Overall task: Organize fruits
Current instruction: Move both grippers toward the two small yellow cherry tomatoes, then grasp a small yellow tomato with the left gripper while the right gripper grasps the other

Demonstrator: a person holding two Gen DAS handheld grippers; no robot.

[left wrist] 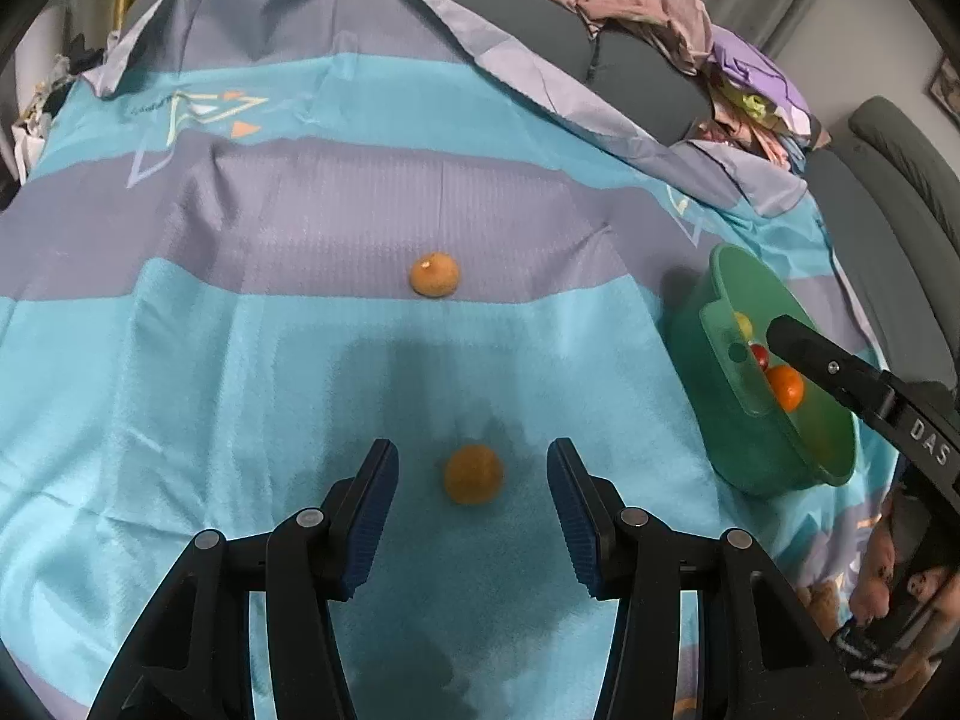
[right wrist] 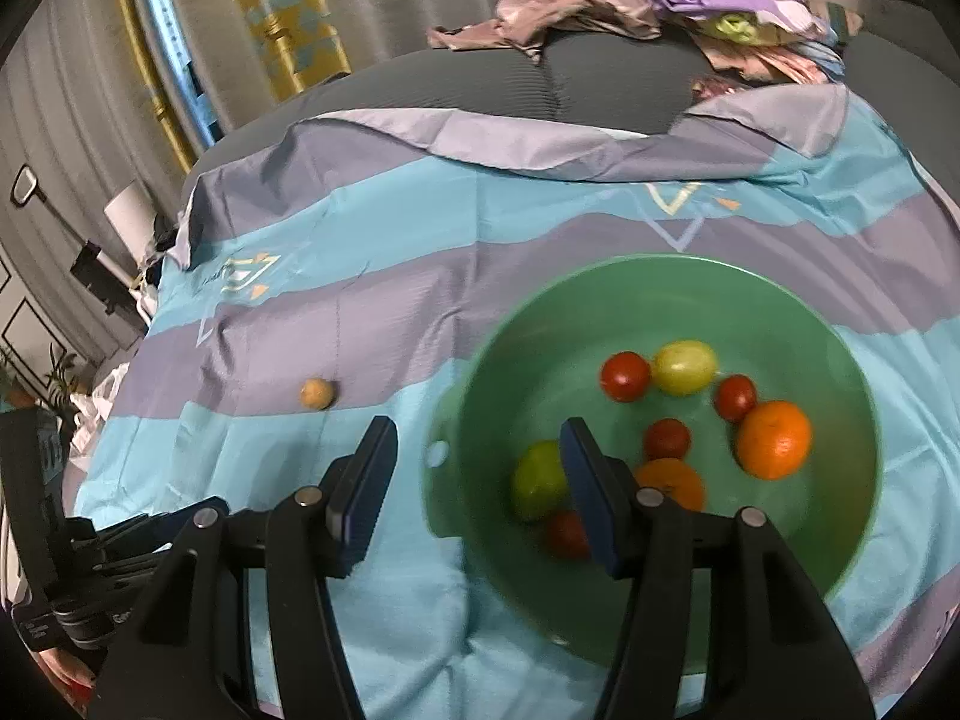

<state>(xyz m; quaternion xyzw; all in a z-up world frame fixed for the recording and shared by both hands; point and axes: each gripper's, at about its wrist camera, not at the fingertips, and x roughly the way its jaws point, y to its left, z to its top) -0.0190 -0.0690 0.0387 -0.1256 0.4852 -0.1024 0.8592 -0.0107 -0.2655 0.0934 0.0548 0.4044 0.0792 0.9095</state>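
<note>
Well, the only lettering readable is "DAS", white on the black right gripper (left wrist: pixel 780 324) where it pokes over the green bowl (left wrist: pixel 831 420). A small, dull-orange round fruit (left wrist: pixel 473 473) lies on the turquoise-and-grey striped sheet (left wrist: pixel 240 372), sitting between the left gripper's (left wrist: pixel 473 498) spread blue-padded fingers, untouched. A second orange fruit (left wrist: pixel 434 275) rests farther up the sheet. The bowl holds red tomatoes (right wrist: pixel 625 375), oranges (right wrist: pixel 774 439) and green-yellow fruit (right wrist: pixel 685 366); the right gripper's jaws stand apart, empty, straddling its near rim.

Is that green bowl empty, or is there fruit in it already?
Not empty. The green bowl already holds oranges, red tomatoes and yellow-green fruits, with bare floor left.
</note>
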